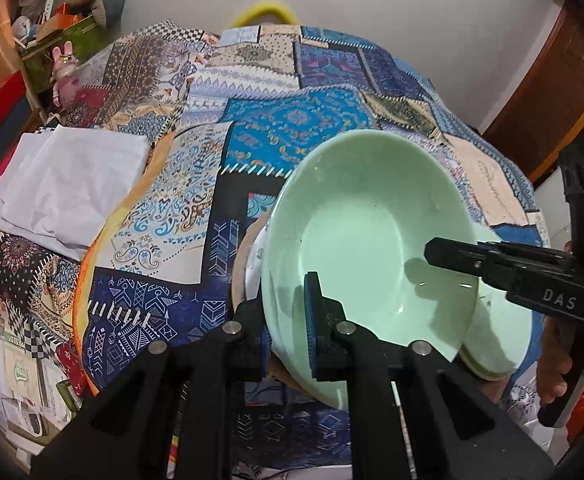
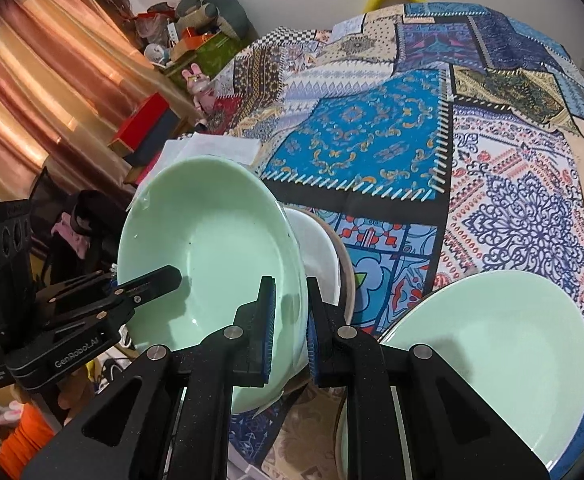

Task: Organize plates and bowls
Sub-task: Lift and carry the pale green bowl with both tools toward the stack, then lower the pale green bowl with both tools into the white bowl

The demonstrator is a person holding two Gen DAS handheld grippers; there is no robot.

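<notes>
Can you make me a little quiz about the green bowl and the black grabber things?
1. True or false: the green bowl is held by only one gripper.
2. What lies in the right wrist view beside the held bowl?
A. a red cup
B. a second green dish
C. a spoon
3. Fill the gap: under the dishes lies a patterned ____.

Key
1. False: the left gripper and the right gripper each pinch its rim, on opposite sides.
2. B
3. cloth, a patchwork of blue patterns.
</notes>
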